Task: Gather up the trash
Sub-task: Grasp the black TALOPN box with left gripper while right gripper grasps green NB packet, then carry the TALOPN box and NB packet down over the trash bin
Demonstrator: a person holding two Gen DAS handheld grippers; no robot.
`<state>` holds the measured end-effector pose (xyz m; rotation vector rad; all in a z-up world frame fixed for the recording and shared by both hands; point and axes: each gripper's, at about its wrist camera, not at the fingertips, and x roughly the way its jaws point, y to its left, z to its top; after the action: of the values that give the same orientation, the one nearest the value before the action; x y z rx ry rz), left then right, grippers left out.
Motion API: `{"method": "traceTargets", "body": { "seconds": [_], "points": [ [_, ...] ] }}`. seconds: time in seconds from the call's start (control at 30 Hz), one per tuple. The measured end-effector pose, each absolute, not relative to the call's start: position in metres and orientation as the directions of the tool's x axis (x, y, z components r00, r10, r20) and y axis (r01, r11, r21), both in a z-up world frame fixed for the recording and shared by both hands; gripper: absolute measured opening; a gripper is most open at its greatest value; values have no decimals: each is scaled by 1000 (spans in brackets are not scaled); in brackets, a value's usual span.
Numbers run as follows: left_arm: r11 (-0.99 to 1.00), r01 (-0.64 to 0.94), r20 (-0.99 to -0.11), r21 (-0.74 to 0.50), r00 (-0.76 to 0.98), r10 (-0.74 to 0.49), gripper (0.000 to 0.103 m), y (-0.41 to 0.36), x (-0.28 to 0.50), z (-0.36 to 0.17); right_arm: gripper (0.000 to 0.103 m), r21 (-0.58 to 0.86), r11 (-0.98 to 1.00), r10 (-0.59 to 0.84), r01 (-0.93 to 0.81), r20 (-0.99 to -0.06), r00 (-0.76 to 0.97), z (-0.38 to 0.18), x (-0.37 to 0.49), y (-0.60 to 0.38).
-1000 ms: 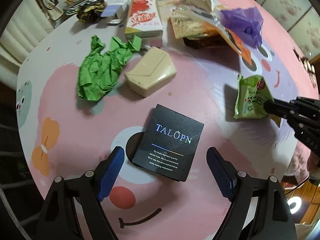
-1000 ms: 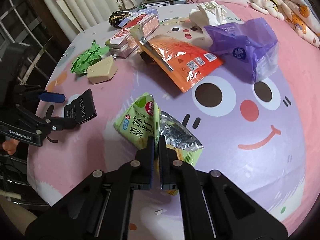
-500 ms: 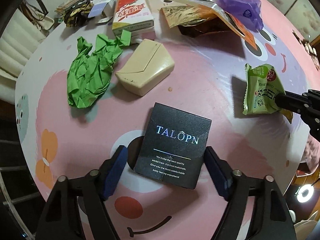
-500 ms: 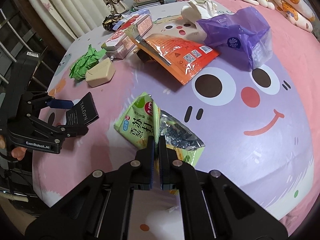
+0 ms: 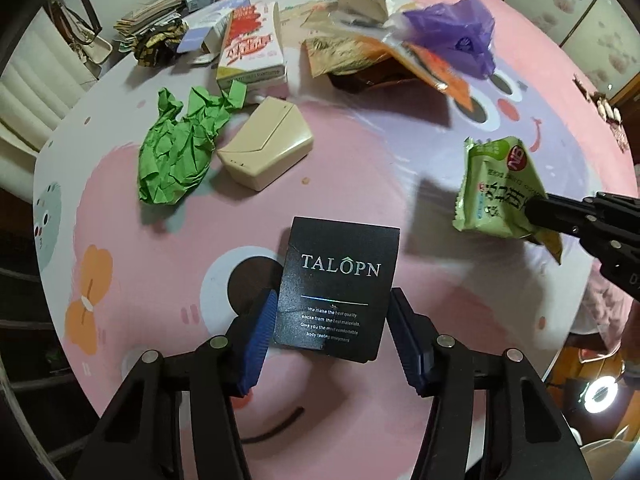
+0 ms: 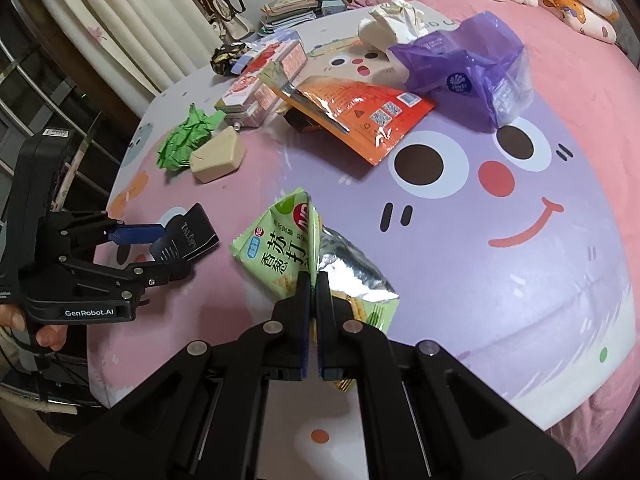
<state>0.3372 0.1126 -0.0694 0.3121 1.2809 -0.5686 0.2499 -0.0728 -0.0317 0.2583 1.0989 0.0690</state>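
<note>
Black card, one small box (image 5: 339,288) printed TALOPN, sits between my left gripper (image 5: 331,334) pads, and I count one of nearly everything else on the pink cartoon bedspread (image 5: 224,216): one crumpled green paper (image 5: 180,148), one beige wedge-shaped case (image 5: 266,142) just beside it, one red-and-white carton (image 5: 252,46), one orange foil pouch (image 6: 356,116), one purple plastic bag (image 6: 460,68) and one white crumpled tissue wad (image 6: 388,24) at the far side. My right gripper (image 6: 313,280) is clenched on the one green snack wrapper (image 6: 280,252), pinching its folded edge, with the silver inside of the wrapper showing to the right. My left claw has just been closing: a second ago its blue pads (image 5: 258,344) stood wide and short of the box, and now they flank its two sides, the left pad touching the edge; whether the right pad presses yet I cannot tell. From the right wrist view the box appears tilted up off the spread between those pads. The wrapper hangs in my right claw as it did a second ago.
</note>
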Motion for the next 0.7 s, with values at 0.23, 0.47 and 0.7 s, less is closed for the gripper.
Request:
{"method": "traceTargets", "body": {
  "seconds": [0.23,0.47,0.7],
  "points": [
    [853,512,-944,-99,222,-243,54,114,304,-44,0,244,969,204,25,-859,469,-16,234,-67],
    [883,459,-924,-100,286,-253,54,112,250,-11,0,282,959,264,-38,-834,484,3,196,-73],
    [916,377,-897,-135,346,-274,54,82,163,8,0,327,941,330,-91,-821,466,17,122,-96]
  ]
}}
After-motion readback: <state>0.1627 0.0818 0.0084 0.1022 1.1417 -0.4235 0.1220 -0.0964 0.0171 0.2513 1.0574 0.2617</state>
